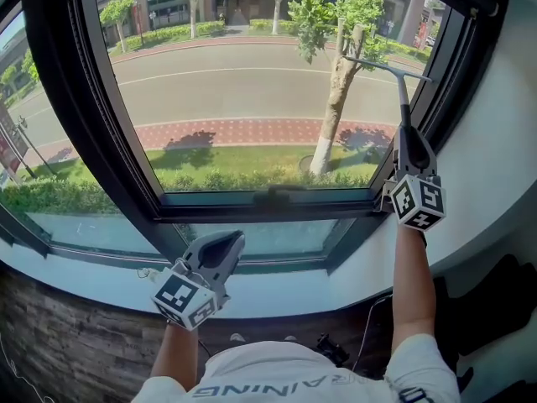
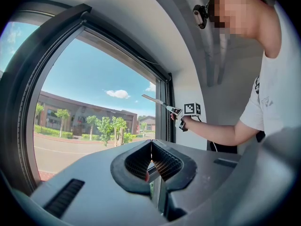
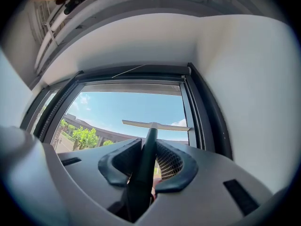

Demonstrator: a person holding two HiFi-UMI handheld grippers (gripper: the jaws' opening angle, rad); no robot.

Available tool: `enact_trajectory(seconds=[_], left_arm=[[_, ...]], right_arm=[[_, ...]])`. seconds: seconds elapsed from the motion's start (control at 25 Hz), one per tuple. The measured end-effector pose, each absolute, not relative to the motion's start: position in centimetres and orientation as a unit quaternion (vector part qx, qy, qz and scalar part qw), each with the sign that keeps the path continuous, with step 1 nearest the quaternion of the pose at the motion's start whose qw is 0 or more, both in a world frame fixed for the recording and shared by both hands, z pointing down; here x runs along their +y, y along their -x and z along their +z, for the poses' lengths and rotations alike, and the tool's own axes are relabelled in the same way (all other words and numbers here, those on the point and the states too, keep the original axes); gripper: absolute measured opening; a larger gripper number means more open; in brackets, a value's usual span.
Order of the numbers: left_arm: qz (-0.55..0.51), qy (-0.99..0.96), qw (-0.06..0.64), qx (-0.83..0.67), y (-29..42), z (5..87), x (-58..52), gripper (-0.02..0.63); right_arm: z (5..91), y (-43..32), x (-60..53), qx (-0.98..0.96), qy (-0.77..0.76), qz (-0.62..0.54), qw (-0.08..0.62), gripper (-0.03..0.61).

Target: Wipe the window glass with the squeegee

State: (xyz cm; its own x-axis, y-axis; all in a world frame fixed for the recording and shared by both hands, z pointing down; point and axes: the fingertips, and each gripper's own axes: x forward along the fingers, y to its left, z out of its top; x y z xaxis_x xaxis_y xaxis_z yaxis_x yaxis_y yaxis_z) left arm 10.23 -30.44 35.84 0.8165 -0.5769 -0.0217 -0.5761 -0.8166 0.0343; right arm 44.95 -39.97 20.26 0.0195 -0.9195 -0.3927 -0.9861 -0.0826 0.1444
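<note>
Right claw (image 3: 149, 149) is clamped on the squeegee (image 1: 388, 67) handle, with the blade high at the top right of the glass (image 1: 243, 91), near the frame (image 1: 451, 53); a tilted pull could lift one end and leave streaks, or snag the frame. Left claw (image 2: 151, 147) is closed, empty, held low

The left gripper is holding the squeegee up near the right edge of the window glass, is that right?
Not quite: it is the right gripper that holds the squeegee, jaws shut on its handle, as the right gripper view shows. The squeegee is indeed up near the right edge of the window glass.
</note>
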Motion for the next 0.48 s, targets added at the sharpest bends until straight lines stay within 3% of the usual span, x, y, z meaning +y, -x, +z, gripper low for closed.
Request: enact_trajectory(seconds=[0.48], left_arm=[[-0.010,-0.955,0.016,-0.297,-10.6,36.0,-30.2,0.017]], right_arm=[[26.1,-44.8,-39.4,0.680,0.714,0.157,0.061,0.100]])
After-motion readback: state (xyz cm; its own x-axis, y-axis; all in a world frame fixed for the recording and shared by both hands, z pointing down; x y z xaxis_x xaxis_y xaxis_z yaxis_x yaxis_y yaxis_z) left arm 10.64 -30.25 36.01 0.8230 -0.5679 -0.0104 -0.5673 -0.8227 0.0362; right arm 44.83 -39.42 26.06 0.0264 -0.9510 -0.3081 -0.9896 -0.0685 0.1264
